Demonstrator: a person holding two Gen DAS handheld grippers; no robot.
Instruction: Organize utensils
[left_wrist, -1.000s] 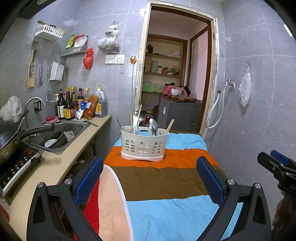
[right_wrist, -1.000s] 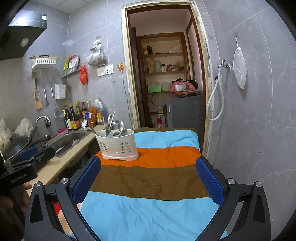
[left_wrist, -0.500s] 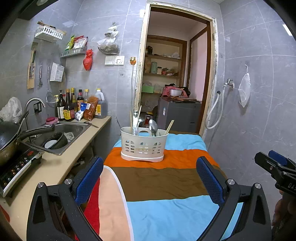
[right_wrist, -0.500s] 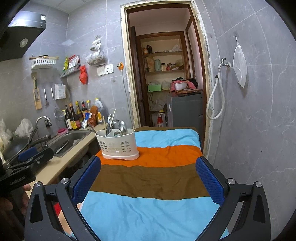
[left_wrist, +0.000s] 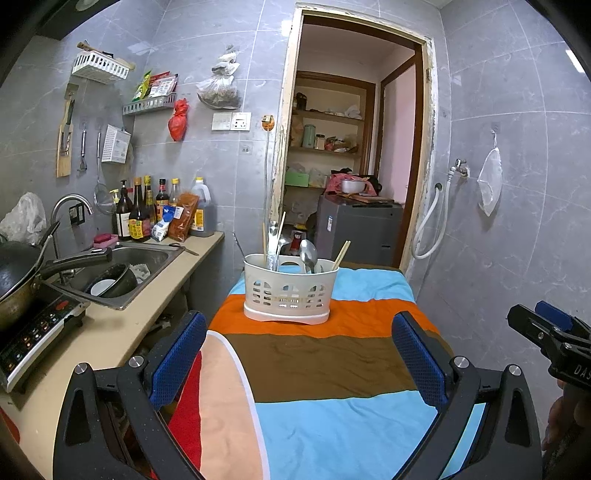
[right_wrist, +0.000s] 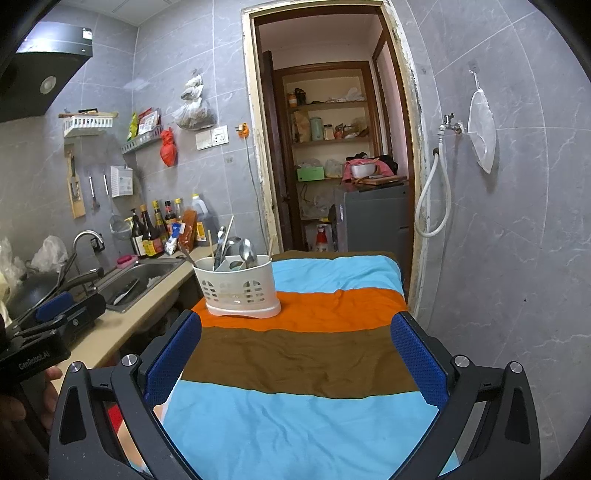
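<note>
Sauce bottles (left_wrist: 147, 214) stand beside the sink (left_wrist: 122, 273).

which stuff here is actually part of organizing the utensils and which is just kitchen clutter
Part of the job:
- white utensil caddy on the striped cloth
- spoons and chopsticks standing in it
- left gripper and right gripper, both open and empty

Just lying about:
- sauce bottles by the sink
- wok
- red bag on the wall
</note>
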